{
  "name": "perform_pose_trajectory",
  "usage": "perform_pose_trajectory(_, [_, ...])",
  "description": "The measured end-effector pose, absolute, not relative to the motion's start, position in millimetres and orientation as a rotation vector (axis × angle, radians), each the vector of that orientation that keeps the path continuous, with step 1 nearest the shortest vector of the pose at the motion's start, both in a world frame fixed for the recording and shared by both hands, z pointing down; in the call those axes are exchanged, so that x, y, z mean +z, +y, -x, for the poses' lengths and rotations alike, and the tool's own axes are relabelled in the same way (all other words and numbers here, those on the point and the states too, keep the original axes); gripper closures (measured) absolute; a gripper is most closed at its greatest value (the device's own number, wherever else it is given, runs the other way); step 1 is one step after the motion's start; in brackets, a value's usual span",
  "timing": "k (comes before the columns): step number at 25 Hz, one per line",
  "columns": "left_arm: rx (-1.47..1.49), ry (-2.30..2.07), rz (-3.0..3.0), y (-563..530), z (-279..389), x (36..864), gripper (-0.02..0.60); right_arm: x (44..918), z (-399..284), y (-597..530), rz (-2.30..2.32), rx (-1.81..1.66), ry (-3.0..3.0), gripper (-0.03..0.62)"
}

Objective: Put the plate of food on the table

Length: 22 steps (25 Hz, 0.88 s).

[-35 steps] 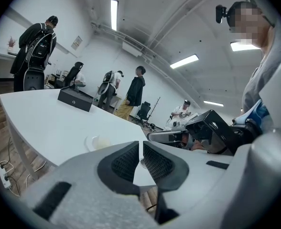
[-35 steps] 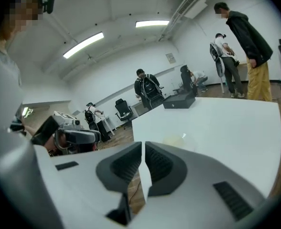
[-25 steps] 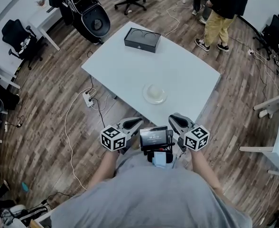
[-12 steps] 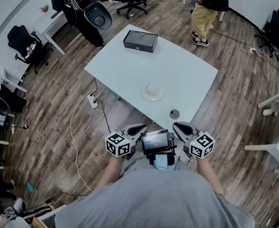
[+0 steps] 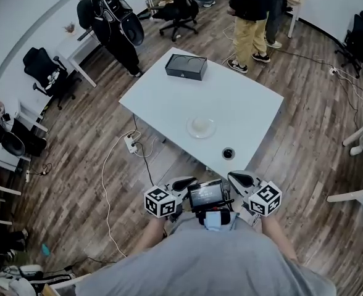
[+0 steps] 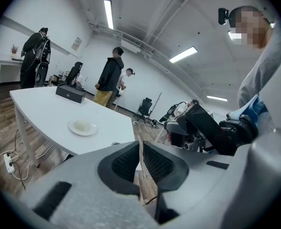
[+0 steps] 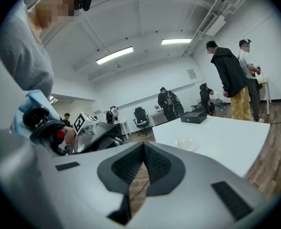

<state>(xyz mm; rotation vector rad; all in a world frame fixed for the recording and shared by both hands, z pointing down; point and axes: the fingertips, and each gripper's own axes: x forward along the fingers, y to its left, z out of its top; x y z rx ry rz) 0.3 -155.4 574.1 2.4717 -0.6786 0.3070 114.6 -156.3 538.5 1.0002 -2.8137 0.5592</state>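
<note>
The plate of food, a clear dish holding a pale mound, rests on the white table toward its near side. It also shows as the plate and the plate in the two gripper views. Both grippers hover over the floor, short of the table's near edge and close to my chest. My left gripper is shut with its pads together and nothing between them. My right gripper has just closed its jaws and is shut on nothing.
A black box sits at the table's far end. A small dark round object lies near the front edge. A person in yellow trousers and a person with a backpack stand beyond the table. A power strip with cables lies on the floor.
Both grippers have drawn back from the table's near edge, and the gap to the plate has grown. The small dark object came into view. The people beyond the table have shifted.
</note>
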Motion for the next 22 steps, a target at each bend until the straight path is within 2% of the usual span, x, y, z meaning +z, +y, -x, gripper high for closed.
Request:
perform_pose_trajectory(16, [0.352, -0.692, -2.480, -112.9, -4.1, 569.9, 0.551, 529.4, -120.3, -117.5, -0.980, 0.544, -2.861, 0.563])
perform_pose_trajectory(22, [0.266, -0.683, -2.461, -103.7, -24.1, 568.4, 0.551, 516.7, -137.3, -115.0, -0.945, 0.497, -2.817, 0.563])
